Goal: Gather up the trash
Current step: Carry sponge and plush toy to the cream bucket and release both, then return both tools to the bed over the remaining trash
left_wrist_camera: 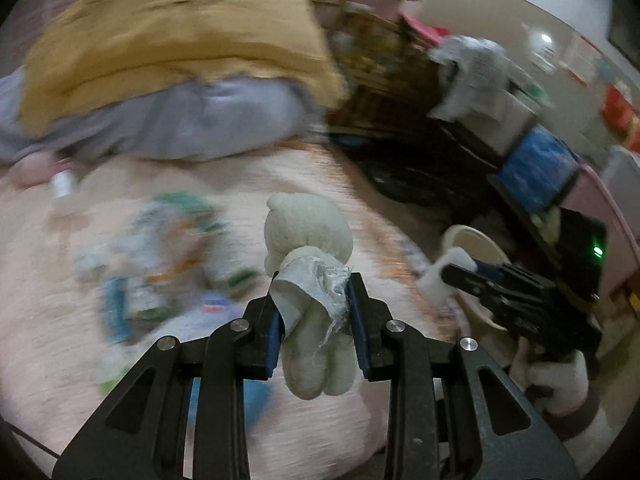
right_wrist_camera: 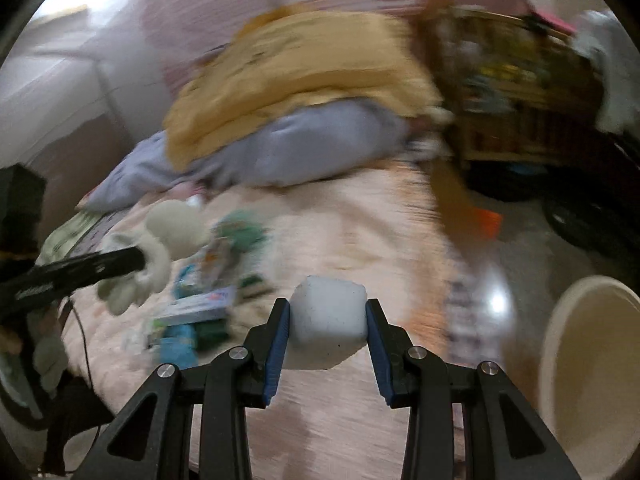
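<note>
A small plush toy (left_wrist_camera: 310,240) is clamped in the left tool (left_wrist_camera: 314,312) — a white foam block (right_wrist_camera: 328,322) in the right tool (right_wrist_camera: 328,332) — above the pink bed (right_wrist_camera: 360,392).

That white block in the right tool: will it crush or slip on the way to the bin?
The block looks like foam: matte, with rounded, chipped corners, so probably light and a bit squashy. The right tool grips two flat faces and the block keeps its shape, so slipping seems unlikely. Dropped, it would likely bounce rather than break.
</note>
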A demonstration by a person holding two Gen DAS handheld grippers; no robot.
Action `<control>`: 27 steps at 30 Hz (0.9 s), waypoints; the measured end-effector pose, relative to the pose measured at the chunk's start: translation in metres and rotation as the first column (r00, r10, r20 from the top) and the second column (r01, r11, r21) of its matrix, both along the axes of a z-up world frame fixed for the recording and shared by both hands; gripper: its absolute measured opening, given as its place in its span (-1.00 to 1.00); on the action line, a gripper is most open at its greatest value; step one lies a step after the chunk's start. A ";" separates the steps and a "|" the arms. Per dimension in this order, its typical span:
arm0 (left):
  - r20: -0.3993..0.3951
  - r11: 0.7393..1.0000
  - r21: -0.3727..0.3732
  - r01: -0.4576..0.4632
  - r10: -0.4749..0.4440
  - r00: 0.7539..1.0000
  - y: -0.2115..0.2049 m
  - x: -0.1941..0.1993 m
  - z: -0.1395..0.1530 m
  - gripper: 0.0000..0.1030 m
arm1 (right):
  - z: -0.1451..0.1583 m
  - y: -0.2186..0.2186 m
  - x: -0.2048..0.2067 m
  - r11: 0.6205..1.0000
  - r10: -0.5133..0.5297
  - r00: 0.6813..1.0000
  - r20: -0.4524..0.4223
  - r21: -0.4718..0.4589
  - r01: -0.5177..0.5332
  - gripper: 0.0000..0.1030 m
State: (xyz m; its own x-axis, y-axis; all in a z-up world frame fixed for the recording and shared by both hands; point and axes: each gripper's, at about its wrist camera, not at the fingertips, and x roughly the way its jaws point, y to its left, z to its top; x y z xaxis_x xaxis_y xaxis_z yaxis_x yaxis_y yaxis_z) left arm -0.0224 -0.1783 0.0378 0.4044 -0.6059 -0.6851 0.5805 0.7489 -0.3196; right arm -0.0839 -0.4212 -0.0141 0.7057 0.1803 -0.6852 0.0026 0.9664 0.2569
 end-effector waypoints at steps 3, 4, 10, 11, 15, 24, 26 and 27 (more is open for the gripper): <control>-0.023 0.996 -0.021 0.086 -0.087 0.996 -0.045 -0.008 -0.001 -0.47 | -0.005 -0.047 -0.018 0.994 -0.106 0.994 -0.015 -0.013 0.106 -0.30; -0.032 0.993 -0.026 0.113 -0.113 0.993 -0.060 -0.011 -0.002 -0.47 | -0.005 -0.061 -0.024 0.990 -0.141 0.990 -0.020 -0.019 0.141 -0.30; -0.093 0.967 -0.055 0.248 -0.252 0.963 -0.153 -0.025 -0.015 -0.44 | -0.021 -0.143 -0.056 0.938 -0.346 0.935 -0.077 -0.026 0.345 -0.30; -0.101 0.963 -0.057 0.264 -0.268 0.958 -0.165 -0.028 -0.017 -0.43 | -0.024 -0.153 -0.060 0.929 -0.369 0.925 -0.086 -0.023 0.369 -0.30; -0.139 0.944 -0.073 0.322 -0.329 0.934 -0.219 -0.034 -0.031 -0.38 | -0.041 -0.189 -0.076 0.884 -0.467 0.875 -0.125 -0.026 0.467 -0.25; -0.163 0.914 -0.162 0.371 -0.395 0.904 -0.270 -0.045 -0.041 0.23 | -0.058 -0.224 -0.095 0.800 -0.587 0.794 -0.156 0.040 0.599 0.39; -0.163 0.919 -0.142 0.369 -0.389 0.907 -0.269 -0.044 -0.045 0.23 | -0.061 -0.223 -0.095 0.802 -0.584 0.795 -0.164 0.036 0.596 0.39; -0.158 0.926 -0.127 0.357 -0.374 0.914 -0.266 -0.043 -0.047 0.23 | -0.063 -0.223 -0.096 0.805 -0.579 0.798 -0.168 0.040 0.592 0.39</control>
State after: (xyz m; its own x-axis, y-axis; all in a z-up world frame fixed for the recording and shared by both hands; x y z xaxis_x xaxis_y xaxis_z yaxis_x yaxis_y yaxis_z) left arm -0.0658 -0.4443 -0.0090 0.0209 -0.7526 -0.6581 0.7359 0.4572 -0.4994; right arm -0.1797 -0.6442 -0.0767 0.5931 -0.1736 -0.7862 0.6032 0.7426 0.2911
